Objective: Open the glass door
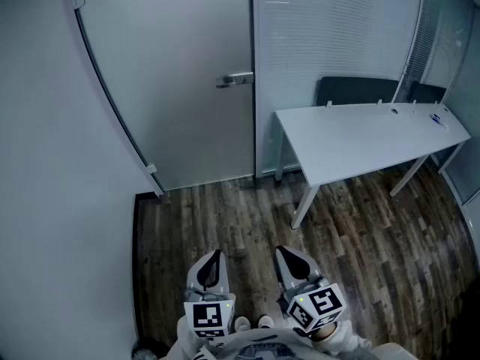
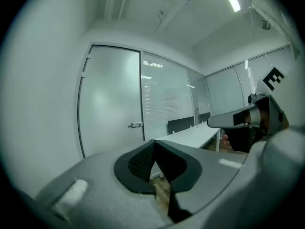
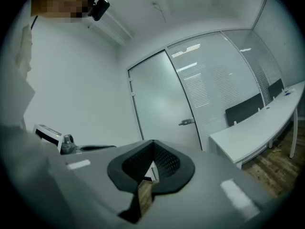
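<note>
Left gripper [image 1: 212, 267] and right gripper [image 1: 294, 262]: jaws pressed together, nothing between them, both held low near the body. Glass door [image 1: 172, 73] closed, well apart at 12 o'clock, handle [image 1: 235, 79] at its right edge. Table [image 1: 360, 137] at 2 o'clock. Likely the approach step. Next: step closer and bring one gripper to the handle.

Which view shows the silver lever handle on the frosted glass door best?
Head view: the silver lever handle shows clearest and largest there, with nothing in front of it. Both gripper views show it only small and distant.
</note>
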The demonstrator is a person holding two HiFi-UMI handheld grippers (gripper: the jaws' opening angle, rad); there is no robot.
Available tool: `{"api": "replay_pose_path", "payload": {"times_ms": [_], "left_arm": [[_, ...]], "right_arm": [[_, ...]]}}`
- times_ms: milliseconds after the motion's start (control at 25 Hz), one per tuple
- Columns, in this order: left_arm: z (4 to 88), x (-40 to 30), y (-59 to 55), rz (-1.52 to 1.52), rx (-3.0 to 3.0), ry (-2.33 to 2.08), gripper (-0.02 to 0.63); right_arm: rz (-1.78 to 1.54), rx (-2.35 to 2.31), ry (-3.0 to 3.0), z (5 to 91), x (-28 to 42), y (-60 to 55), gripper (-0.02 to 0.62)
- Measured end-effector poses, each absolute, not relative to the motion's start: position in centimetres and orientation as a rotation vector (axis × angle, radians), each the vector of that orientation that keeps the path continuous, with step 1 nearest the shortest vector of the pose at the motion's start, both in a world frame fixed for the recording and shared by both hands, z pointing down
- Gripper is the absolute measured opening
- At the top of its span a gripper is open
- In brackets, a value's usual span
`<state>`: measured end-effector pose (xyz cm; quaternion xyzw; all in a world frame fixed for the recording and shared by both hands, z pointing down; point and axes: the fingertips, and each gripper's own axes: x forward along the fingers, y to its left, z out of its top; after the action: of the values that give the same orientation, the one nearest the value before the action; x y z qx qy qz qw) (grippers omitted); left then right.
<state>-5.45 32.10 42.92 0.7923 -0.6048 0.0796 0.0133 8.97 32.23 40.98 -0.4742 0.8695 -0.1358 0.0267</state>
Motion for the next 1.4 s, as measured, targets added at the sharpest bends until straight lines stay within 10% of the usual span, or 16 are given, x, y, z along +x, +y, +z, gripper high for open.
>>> {"api": "replay_pose_path", "payload": {"times_ms": [1400], "left_arm": [[44.4, -4.1, 24.9, 0.217, 2.465, -1.884, 0.005]], "right_arm": [[-0.399, -1.489, 2.684, 42.5, 10.6, 25.1, 0.003]]}}
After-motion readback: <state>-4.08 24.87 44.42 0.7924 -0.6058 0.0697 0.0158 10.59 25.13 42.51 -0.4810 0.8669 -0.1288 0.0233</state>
